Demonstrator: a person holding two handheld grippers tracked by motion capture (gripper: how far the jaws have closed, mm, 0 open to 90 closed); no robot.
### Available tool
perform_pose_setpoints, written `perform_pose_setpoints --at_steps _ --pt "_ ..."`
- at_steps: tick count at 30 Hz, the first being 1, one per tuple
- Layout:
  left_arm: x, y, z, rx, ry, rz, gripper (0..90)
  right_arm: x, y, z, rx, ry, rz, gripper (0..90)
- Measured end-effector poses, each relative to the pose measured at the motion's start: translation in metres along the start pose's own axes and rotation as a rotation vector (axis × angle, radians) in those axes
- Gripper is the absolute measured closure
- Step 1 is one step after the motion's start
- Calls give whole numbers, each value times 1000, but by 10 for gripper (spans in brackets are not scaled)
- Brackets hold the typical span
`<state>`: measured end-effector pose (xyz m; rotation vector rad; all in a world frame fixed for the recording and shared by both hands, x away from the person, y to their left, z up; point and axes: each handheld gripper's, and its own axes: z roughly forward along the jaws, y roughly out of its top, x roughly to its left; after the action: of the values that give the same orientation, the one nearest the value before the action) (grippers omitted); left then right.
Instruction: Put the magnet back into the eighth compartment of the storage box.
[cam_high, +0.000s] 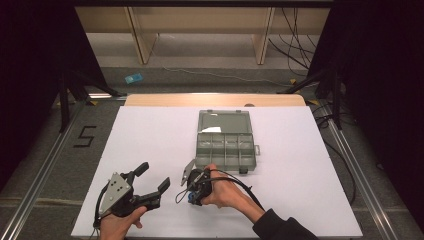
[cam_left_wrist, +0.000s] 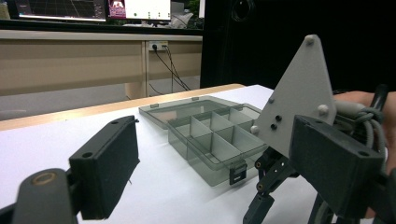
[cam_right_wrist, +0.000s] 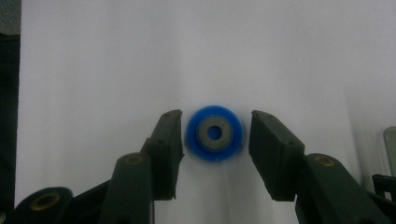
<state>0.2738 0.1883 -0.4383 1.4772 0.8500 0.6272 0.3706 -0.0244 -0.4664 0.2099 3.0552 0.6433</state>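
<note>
Both tongs are sitting low in the high view: the left gripper (cam_high: 151, 179) is resting at lower left with its chunky black jaws spread wide and nothing between them, and the right gripper (cam_high: 192, 194) is pointing down at the table just left of centre bottom, a hand (cam_high: 227, 192) wrapping around it. In the right gripper view its two matte, blocky jaws are standing partly apart on either side of a round blue plastic ring (cam_right_wrist: 215, 133) with a dull grey disc and a small hole in its middle; the left jaw is looking almost in contact, the right one is showing a thin gap, so it isn't clamping yet. That ring is lying flat on the smooth white tabletop (cam_high: 150, 140), and in the high view it's peeking out as a blue speck under the gripper.

Just above, mid-frame, a smoky translucent plastic organizer box (cam_high: 225, 147) is lying open, lid flipped back flat, thin dividers splitting it into square compartments. A grey triangular plate (cam_left_wrist: 301, 93) is filling the right of the left gripper view.
</note>
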Motion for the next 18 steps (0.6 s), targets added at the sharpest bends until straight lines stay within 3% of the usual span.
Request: perform_pose_setpoints --at_steps 9,18 --pt "0 0 0 -5 2 -8 156 -2 2 1 20 -8 2 628" --pt "-1 0 0 -6 -2 -5 156 -6 -4 -15 -27 -36 7 629"
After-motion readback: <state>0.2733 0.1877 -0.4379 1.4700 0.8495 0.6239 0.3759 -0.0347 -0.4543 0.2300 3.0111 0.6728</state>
